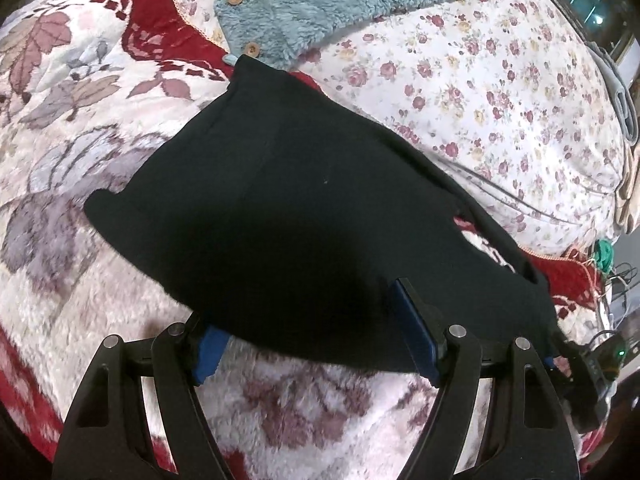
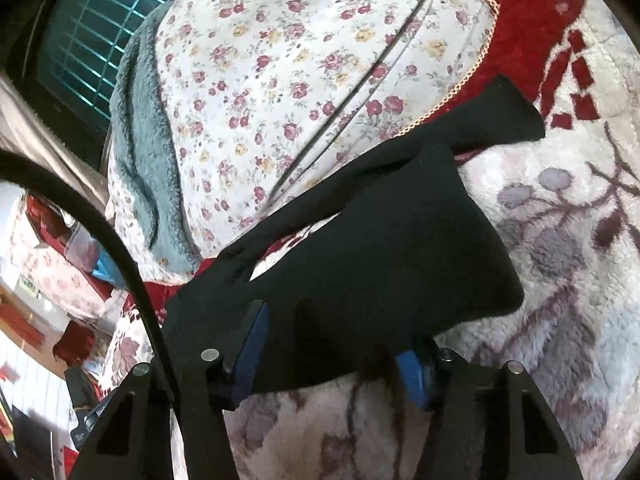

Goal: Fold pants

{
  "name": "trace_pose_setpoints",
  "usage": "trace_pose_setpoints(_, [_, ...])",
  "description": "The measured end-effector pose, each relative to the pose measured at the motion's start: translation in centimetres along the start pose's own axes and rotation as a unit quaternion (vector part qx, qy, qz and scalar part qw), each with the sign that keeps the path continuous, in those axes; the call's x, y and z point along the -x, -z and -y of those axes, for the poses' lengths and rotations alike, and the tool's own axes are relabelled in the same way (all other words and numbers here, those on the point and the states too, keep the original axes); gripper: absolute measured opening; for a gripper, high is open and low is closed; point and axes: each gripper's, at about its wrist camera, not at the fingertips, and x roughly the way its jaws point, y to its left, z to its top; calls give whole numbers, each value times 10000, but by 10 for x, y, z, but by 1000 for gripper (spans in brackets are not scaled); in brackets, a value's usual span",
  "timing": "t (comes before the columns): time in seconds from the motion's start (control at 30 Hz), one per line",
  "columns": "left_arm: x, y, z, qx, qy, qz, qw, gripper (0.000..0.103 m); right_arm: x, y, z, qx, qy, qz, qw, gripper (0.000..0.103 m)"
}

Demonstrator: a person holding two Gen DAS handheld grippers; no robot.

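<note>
Black pants (image 1: 288,208) lie folded on a plush floral blanket (image 1: 80,152). One leg end reaches toward a teal fleece garment (image 1: 304,8). My left gripper (image 1: 312,342) is at the pants' near edge, jaws wide apart. Its left blue pad (image 1: 208,352) sits under the hem and its right pad (image 1: 416,332) rises through the cloth. In the right wrist view the pants (image 2: 380,248) show a loose fold and a gap. My right gripper (image 2: 332,358) straddles their near edge, with cloth between its blue pads (image 2: 252,344), which stand apart.
A white quilt with small roses (image 1: 480,92) bulges behind the pants and a thin dark cable (image 1: 520,196) runs across it. The blanket's red border (image 2: 528,28) runs beside it. A black cable (image 2: 120,256) arcs across the right wrist view. Room clutter (image 2: 48,280) lies beyond the bed's edge.
</note>
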Motion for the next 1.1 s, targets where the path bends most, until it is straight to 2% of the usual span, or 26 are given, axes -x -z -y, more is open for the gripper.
trace_pose_setpoints(0.1, [-1, -8, -7, 234, 276, -19, 9993, 75, -1, 0, 5, -79, -15, 29, 10000, 36])
trace_pose_setpoints(0.13, [-2, -8, -7, 236, 306, -18, 9993, 63, -3, -1, 6, -94, -24, 27, 9999, 34])
trace_pose_setpoints(0.17, [-3, -9, -5, 180, 236, -9, 9996, 39, -3, -2, 8, -106, -43, 33, 9999, 28])
trace_pose_setpoints(0.2, [-4, -10, -4, 92, 69, -20, 9999, 23, -3, -2, 8, -118, -68, 29, 9999, 23])
trace_pose_setpoints(0.23, [-7, -11, -5, 46, -16, -56, 10000, 13, -2, -2, 8, -112, -77, 34, 9999, 21])
trace_pose_setpoints(0.27, [-8, -11, -6, 88, 60, -97, 9999, 10, -2, -2, 7, -93, -68, 36, 9999, 18])
trace_pose_setpoints(0.37, [-3, -17, -7, 29, 127, -93, 9999, 6, 2, -3, -2, 41, -30, 59, 10000, 14])
trace_pose_setpoints(0.57, [33, -29, -2, -310, 126, 299, 9990, 5, 16, -1, -25, 228, -114, 81, 9996, 12])
trace_pose_setpoints(0.73, [67, -39, -15, -411, 83, 591, 9974, 5, 26, 13, -54, 419, -341, -76, 9985, 12])
trace_pose_setpoints(0.8, [79, -38, -23, -481, -40, 629, 9969, 5, 28, 23, -66, 510, -447, -165, 9976, 12])
trace_pose_setpoints(0.93, [73, -27, -44, -622, -319, 381, 9968, 5, 22, 55, -77, 505, -665, -475, 9954, 12])
trace_pose_setpoints(1.03, [53, -14, -55, -677, -529, -32, 9963, 9, 9, 71, -67, 387, -404, -634, 9964, 12])
trace_pose_setpoints(1.1, [50, -9, -55, -726, -570, -92, 9957, 12, 4, 74, -53, 19, -436, -818, 9957, 16])
